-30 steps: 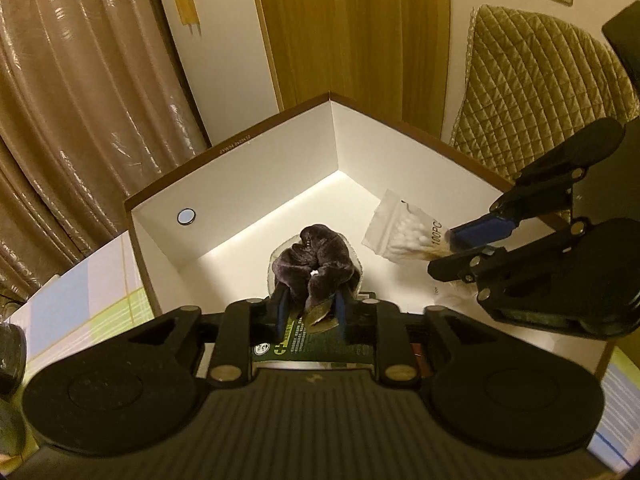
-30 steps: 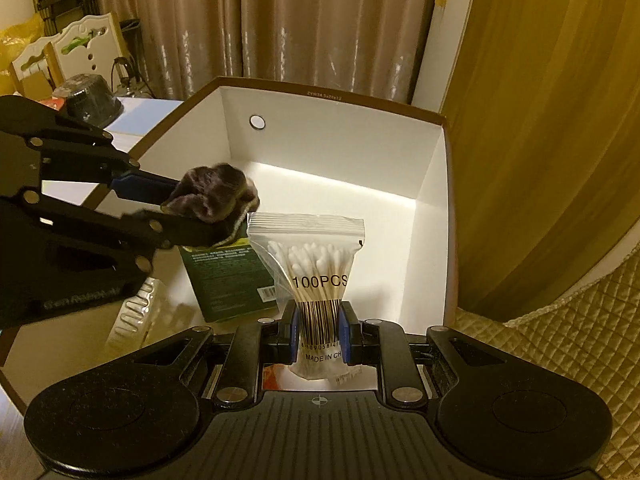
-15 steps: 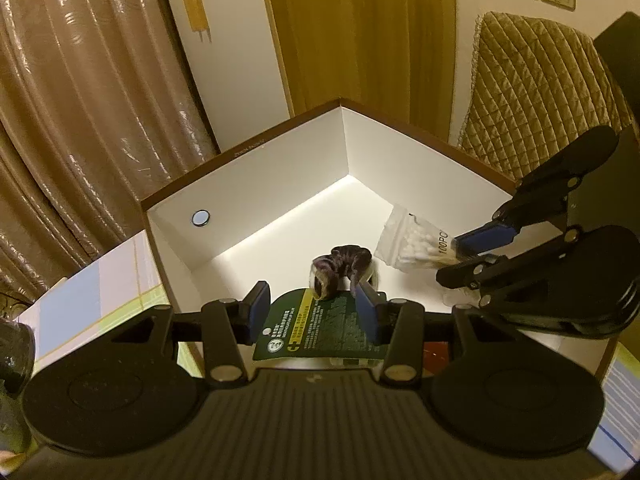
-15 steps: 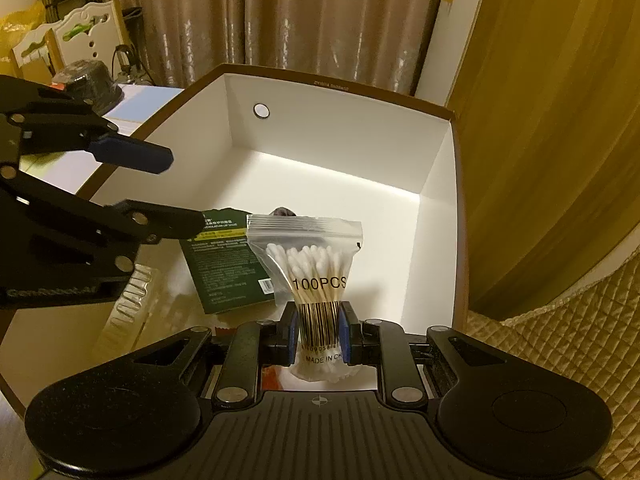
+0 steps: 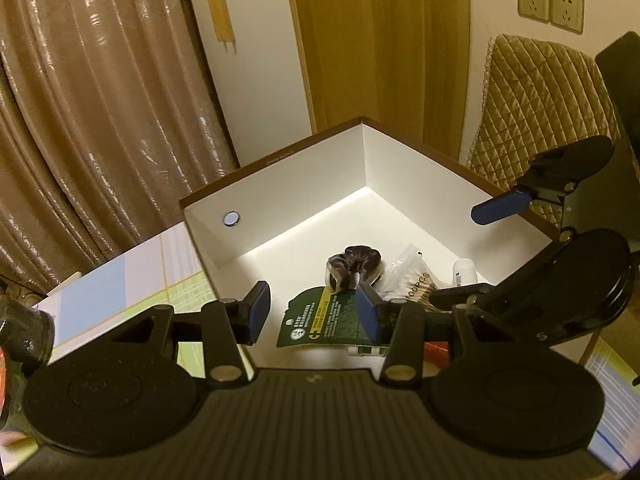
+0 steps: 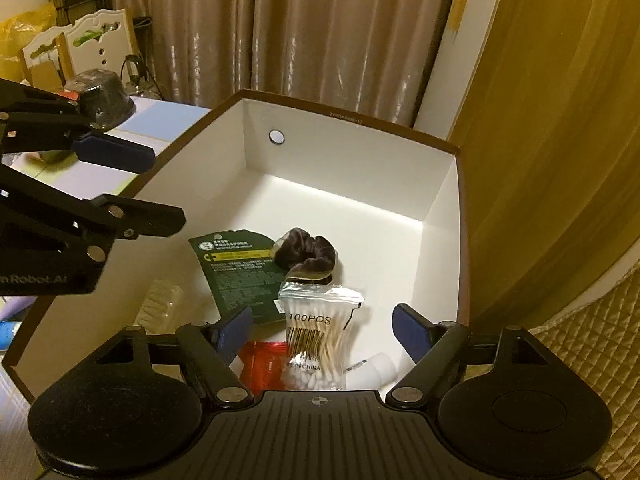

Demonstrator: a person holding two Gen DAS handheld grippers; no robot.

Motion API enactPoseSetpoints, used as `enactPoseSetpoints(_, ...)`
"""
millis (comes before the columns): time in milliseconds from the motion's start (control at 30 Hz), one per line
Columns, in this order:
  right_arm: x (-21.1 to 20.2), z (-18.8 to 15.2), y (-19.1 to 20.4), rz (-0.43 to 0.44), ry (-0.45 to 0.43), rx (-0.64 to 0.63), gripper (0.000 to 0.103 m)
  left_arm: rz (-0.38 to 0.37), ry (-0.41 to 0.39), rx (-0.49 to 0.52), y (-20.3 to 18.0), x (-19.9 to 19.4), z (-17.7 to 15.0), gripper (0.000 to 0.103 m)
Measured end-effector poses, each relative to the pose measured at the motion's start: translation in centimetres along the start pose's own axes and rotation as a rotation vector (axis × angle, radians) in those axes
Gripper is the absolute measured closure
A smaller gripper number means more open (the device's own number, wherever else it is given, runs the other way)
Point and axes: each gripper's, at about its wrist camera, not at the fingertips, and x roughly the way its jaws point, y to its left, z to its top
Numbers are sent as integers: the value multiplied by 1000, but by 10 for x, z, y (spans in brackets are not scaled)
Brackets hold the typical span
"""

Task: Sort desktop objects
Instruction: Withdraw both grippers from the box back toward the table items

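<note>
A white box with a brown rim [image 5: 280, 156] [image 6: 344, 120] holds the sorted items. On its floor lie a dark purple scrunchie [image 5: 354, 262] [image 6: 306, 256], a bag of cotton swabs [image 5: 412, 280] [image 6: 318, 340], a green sachet [image 5: 324, 316] [image 6: 240, 268], a red packet [image 6: 262, 364], a small white tube [image 6: 378, 366] [image 5: 464, 270] and a pale ridged packet [image 6: 158, 306]. My left gripper [image 5: 312, 312] hovers open above the sachet. My right gripper [image 6: 320, 330] is open over the swab bag, which lies loose between its fingers.
A pastel checked tablecloth [image 5: 120, 288] covers the table left of the box. A dark lidded pot [image 6: 100, 98] stands on it. Curtains hang behind, a wooden panel [image 5: 380, 40] is at the back, and a quilted chair back [image 5: 536, 96] is to the right.
Both grippers have opened. The scrunchie dropped from the left gripper onto the box floor, and the swab bag fell from the right gripper. Both grippers have drawn back.
</note>
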Motion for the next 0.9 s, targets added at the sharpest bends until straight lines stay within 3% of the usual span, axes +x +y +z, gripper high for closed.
enactPoseSetpoints(600, -79, -19, 43, -18, -97, 22, 23, 51, -16, -85, 15, -79, -47, 59)
enactPoseSetpoints(900, -126, -47, 88, -3, -138, 40, 23, 70, -21, -143, 13, -134, -94, 47)
